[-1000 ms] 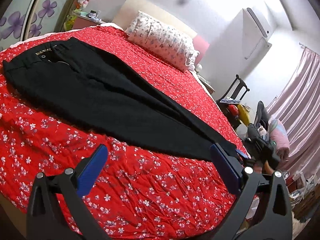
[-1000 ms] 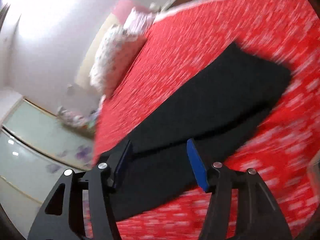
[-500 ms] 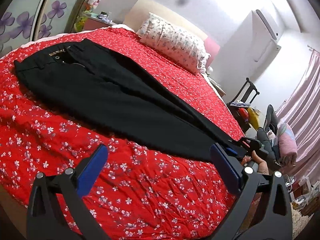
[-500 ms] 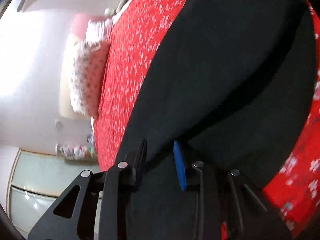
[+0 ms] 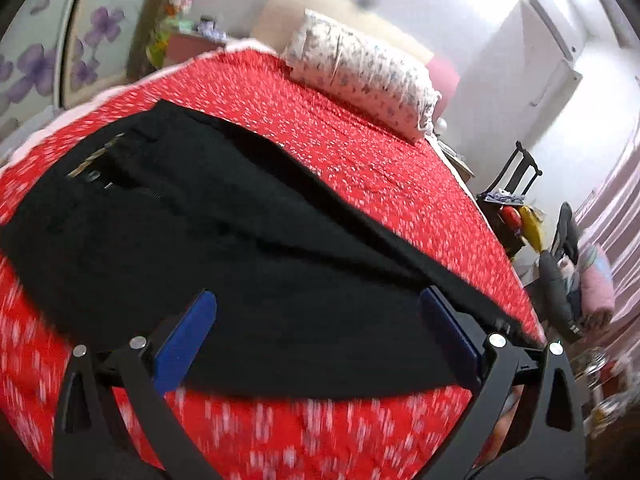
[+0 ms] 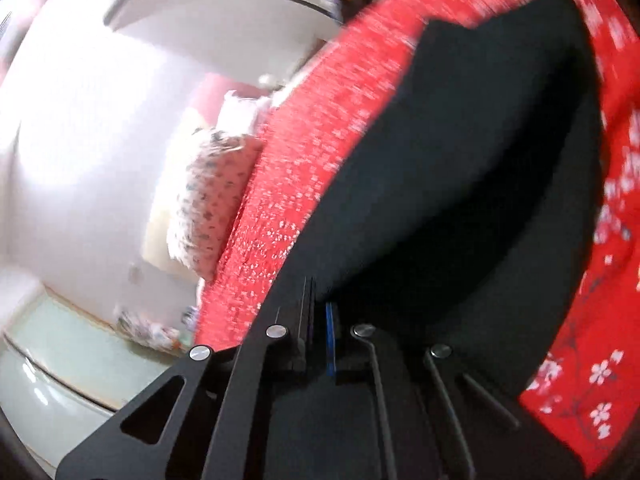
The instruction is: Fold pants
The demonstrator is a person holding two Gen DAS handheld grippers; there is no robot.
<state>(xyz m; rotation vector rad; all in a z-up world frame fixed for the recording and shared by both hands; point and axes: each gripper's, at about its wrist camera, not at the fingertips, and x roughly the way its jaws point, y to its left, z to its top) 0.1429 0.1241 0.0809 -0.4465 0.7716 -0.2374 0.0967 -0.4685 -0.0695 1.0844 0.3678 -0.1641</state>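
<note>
Black pants (image 5: 224,240) lie flat across the red flowered bedspread (image 5: 360,152), waistband at the left, legs running right. My left gripper (image 5: 320,340) is open, its blue pads spread wide low over the near edge of a leg. My right gripper (image 6: 318,328) is shut on the pants (image 6: 460,184), its jaws nearly together with black fabric between them. The fabric rises from the bed around the right gripper.
A flowered pillow (image 5: 364,76) lies at the head of the bed. A wardrobe with purple flowers (image 5: 44,56) stands at the left. A black chair and clutter (image 5: 516,196) stand off the bed's right side, by pink curtains.
My left gripper has moved forward and down over the pants' near edge, still open. My right gripper has closed from half open onto the fabric.
</note>
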